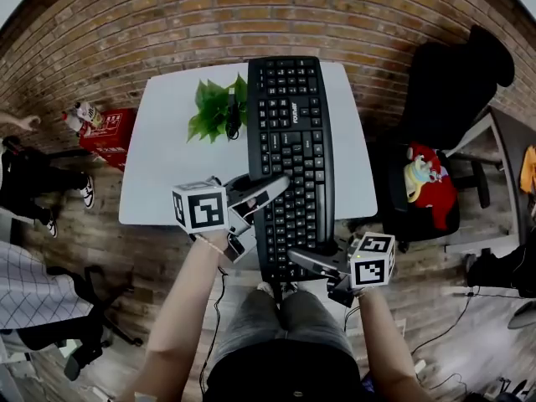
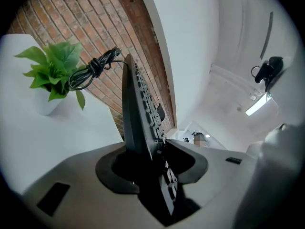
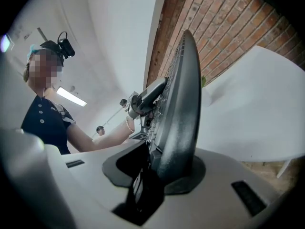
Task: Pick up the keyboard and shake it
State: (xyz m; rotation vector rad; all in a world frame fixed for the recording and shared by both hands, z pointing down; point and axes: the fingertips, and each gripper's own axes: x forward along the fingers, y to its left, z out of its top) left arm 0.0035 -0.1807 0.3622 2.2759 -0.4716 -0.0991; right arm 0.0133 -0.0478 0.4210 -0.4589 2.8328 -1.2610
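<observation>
A black keyboard (image 1: 289,153) is held up over the white table (image 1: 167,170), its long side running away from me. My left gripper (image 1: 275,184) is shut on its left edge near the middle. My right gripper (image 1: 316,262) is shut on its near right corner. In the left gripper view the keyboard (image 2: 136,104) stands edge-on between the jaws of the left gripper (image 2: 148,156). The right gripper view shows the keyboard's back (image 3: 183,94) clamped in the right gripper (image 3: 157,168), with the left gripper (image 3: 145,97) on the far edge. The keyboard's coiled cable (image 1: 232,115) hangs by the plant.
A small green plant (image 1: 213,107) in a white pot stands on the table left of the keyboard. A red box (image 1: 105,131) sits on the floor at left. Dark chairs (image 1: 448,82) stand right of the table, one (image 1: 427,187) holding red and yellow things. A brick wall runs behind.
</observation>
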